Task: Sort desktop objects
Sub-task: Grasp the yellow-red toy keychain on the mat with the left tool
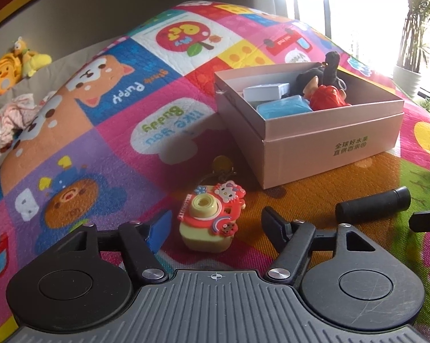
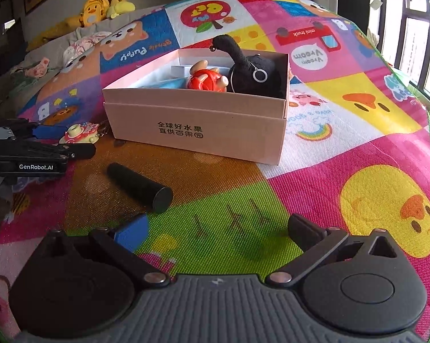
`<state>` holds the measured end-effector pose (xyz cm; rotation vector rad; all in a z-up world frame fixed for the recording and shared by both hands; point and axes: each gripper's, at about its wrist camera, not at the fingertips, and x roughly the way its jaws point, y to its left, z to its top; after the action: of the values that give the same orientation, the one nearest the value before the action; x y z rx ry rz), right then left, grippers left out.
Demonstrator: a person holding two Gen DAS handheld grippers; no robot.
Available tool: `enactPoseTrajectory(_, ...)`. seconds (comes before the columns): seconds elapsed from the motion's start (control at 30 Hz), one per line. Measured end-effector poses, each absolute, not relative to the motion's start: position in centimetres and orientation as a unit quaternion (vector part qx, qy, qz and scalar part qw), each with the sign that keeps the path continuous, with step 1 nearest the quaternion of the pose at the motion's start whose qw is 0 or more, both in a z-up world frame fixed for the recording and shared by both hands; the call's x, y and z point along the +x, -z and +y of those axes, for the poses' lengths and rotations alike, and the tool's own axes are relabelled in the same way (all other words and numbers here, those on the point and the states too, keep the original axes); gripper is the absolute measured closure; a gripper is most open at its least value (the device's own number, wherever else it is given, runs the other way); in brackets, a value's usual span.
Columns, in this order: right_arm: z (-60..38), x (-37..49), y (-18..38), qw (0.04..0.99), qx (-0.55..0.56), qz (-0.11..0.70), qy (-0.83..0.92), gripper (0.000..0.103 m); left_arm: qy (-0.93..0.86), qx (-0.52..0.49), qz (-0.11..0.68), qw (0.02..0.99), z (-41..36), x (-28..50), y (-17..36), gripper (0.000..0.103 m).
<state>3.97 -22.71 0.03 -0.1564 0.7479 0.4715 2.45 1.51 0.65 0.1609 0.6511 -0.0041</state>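
A red and yellow toy camera keychain lies on the play mat between the open fingers of my left gripper, not clamped. It also shows in the right wrist view. A black cylinder lies to its right, and in the right wrist view it lies just ahead-left of my right gripper, which is open and empty. A pink cardboard box holds a black plush, a red toy, a blue item and a small white box.
The colourful play mat covers the surface. Yellow plush toys and crumpled cloth lie at the far left on a grey surface. A potted plant stands by the bright window at right.
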Motion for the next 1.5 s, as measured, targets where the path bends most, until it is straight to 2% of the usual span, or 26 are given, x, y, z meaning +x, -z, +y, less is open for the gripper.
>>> enactPoseTrajectory(0.23,-22.7,4.0,0.0,0.9,-0.077,0.364,-0.226,0.0,-0.084,0.134,0.31,0.938,4.9,1.5,-0.6,0.026)
enactPoseTrajectory(0.33,-22.7,4.0,0.0,0.9,-0.077,0.365,-0.225,0.0,-0.113,0.104,0.317,0.936,7.5,1.3,-1.0,0.024)
enactPoseTrajectory(0.4,-22.6,4.0,0.0,0.9,-0.079,0.364,-0.225,0.0,-0.094,0.074,0.317,0.941,8.1,1.1,-1.4,0.018)
enactPoseTrajectory(0.63,-22.6,4.0,0.0,0.901,-0.079,0.363,-0.224,0.0,-0.026,0.057,0.313,0.948,5.8,2.3,-1.3,0.011)
enactPoseTrajectory(0.77,-22.6,4.0,0.0,0.901,-0.079,0.363,-0.224,0.0,-0.025,0.055,0.312,0.948,4.8,3.9,-1.2,0.011)
enactPoseTrajectory(0.83,-22.6,4.0,0.0,0.901,-0.079,0.363,-0.224,0.0,-0.032,0.054,0.317,0.946,4.7,4.7,-1.0,0.013)
enactPoseTrajectory(0.93,-22.6,4.0,0.0,0.901,-0.079,0.363,-0.224,0.0,-0.043,0.042,0.328,0.943,5.2,5.4,-0.7,0.022)
enactPoseTrajectory(1.17,-22.6,4.0,0.0,0.901,-0.079,0.363,-0.224,0.0,-0.065,-0.021,0.334,0.94,7.3,5.6,-0.7,0.024)
enactPoseTrajectory(1.4,-22.6,4.0,0.0,0.901,-0.079,0.363,-0.224,0.0,-0.098,-0.017,0.331,0.938,7.6,5.8,-0.8,0.027)
enactPoseTrajectory(1.47,-22.6,4.0,0.0,0.901,-0.079,0.363,-0.224,0.0,-0.094,-0.017,0.328,0.94,7.7,5.8,-0.8,0.036)
enactPoseTrajectory(1.5,-22.6,4.0,0.0,0.901,-0.079,0.363,-0.224,0.0,-0.095,-0.019,0.326,0.94,7.6,5.7,-0.9,0.036)
